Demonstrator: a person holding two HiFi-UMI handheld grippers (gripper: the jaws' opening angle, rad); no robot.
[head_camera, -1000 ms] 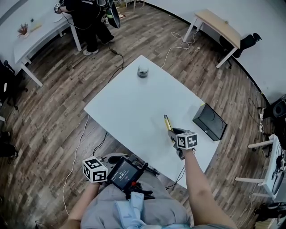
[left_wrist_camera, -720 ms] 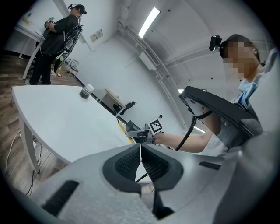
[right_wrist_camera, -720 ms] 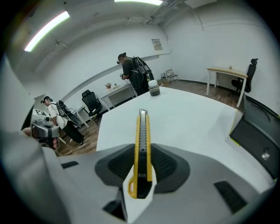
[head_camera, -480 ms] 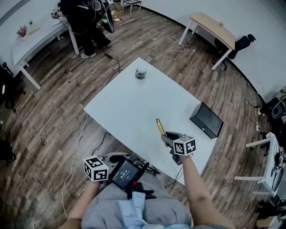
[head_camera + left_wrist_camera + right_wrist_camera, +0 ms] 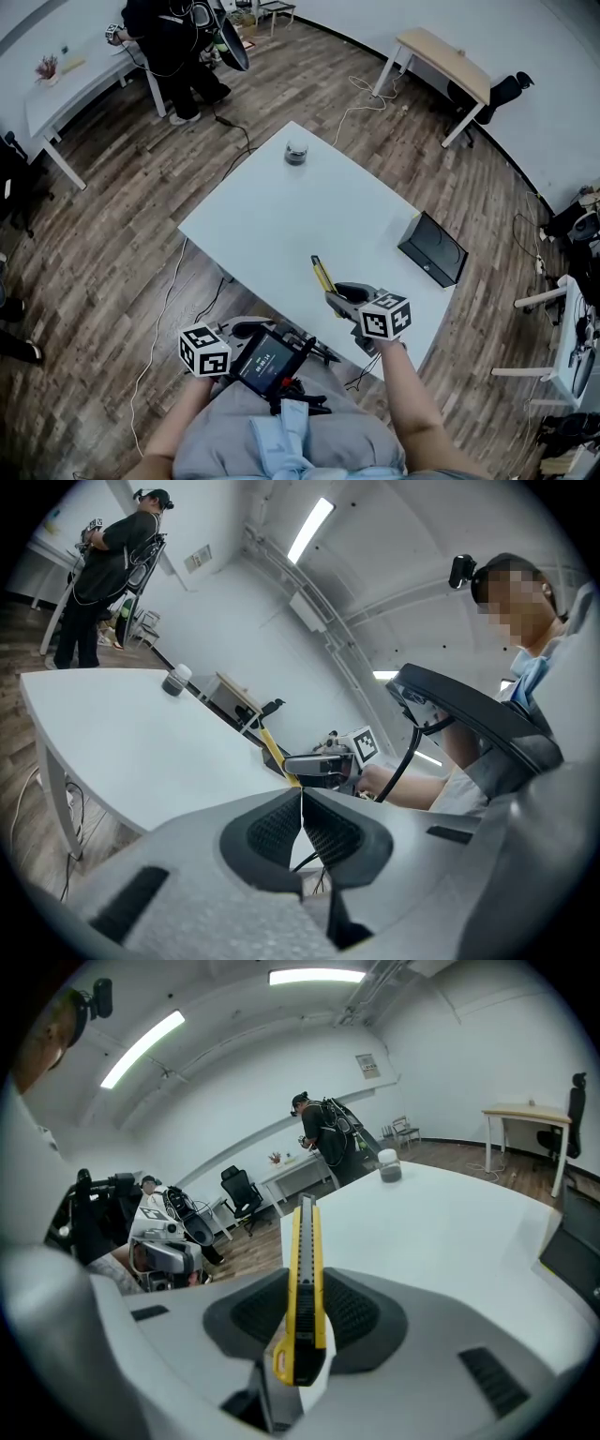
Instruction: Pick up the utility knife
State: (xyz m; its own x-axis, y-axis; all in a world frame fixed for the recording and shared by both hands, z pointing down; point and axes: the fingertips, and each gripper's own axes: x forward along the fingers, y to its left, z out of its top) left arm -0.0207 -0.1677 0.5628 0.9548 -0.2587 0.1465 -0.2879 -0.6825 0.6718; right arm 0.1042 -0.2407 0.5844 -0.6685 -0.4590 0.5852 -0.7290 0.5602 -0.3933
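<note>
Utility knife (image 5: 323,275) left of box (image 5: 432,250)

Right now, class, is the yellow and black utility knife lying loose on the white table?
No: the right gripper has its jaws shut on the yellow and black utility knife.

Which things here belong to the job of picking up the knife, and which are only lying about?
Belong to the job:
utility knife; right hand-held gripper, shut on it.

Only lying about:
small jar and black box, both on the white table; left hand-held gripper, shut on nothing.
</note>
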